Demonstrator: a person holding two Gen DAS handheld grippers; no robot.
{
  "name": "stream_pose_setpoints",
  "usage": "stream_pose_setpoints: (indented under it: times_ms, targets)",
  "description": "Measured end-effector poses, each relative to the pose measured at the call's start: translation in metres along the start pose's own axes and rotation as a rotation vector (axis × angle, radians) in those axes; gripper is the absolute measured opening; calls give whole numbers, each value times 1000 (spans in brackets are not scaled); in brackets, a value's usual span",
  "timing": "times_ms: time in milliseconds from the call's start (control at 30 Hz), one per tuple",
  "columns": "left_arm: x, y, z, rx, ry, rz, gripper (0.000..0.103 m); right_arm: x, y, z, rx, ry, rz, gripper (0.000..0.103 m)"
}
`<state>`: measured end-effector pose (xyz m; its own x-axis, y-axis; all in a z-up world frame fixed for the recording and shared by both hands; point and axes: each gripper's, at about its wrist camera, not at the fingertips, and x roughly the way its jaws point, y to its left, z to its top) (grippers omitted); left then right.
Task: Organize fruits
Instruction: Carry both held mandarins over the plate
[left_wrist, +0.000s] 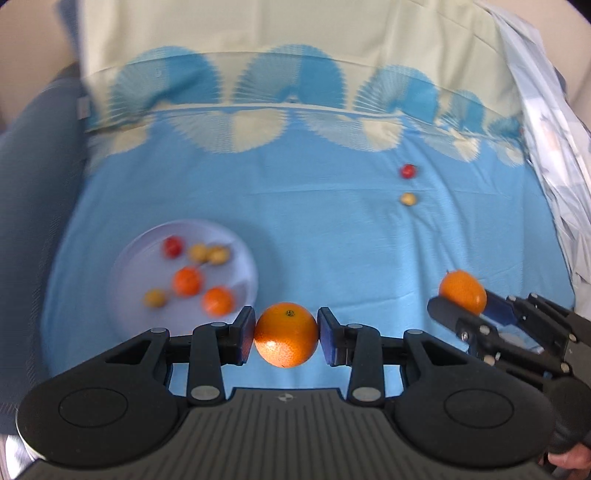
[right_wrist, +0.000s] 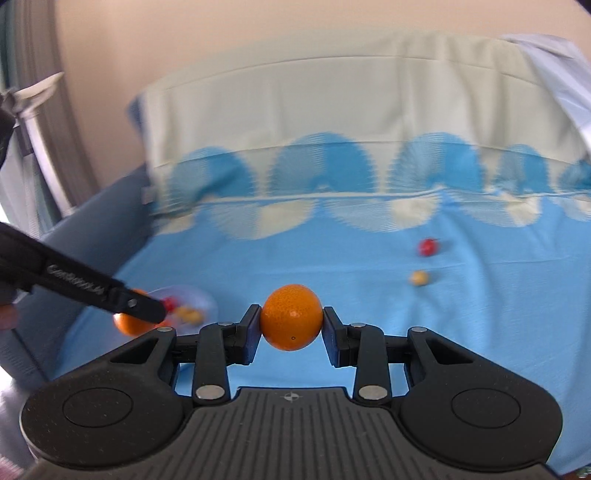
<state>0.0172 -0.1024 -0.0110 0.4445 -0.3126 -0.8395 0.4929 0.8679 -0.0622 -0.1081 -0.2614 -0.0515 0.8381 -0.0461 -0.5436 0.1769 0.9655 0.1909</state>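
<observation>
Left hand-held gripper (left_wrist: 286, 334), right hand-held gripper (right_wrist: 291, 322): black linkages, silver rivets, blue pads, ribbed grey base

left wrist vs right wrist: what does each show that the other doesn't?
Left wrist only: the whole plate with its full load, two small oranges, one red and three yellow small fruits; also the right claw seen from outside, shut on its orange.

Right wrist only: the wall behind the bed and a metal frame at far left; the plate is mostly hidden by the left claw's arm.

Both: blue sheet, loose red fruit, loose yellow fruit, each claw gripping an orange.
</observation>
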Motion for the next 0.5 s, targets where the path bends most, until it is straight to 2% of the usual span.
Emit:
stream_pose_setpoints:
  times_ms: [200,500]
  targets:
    - [-38,49,-47,-101,-19,43,41,-17,68,-16,-121,37,60,36]
    - [-63,92,-90,-186,-26,66,41,-31,124,-36,-220,85,74,36]
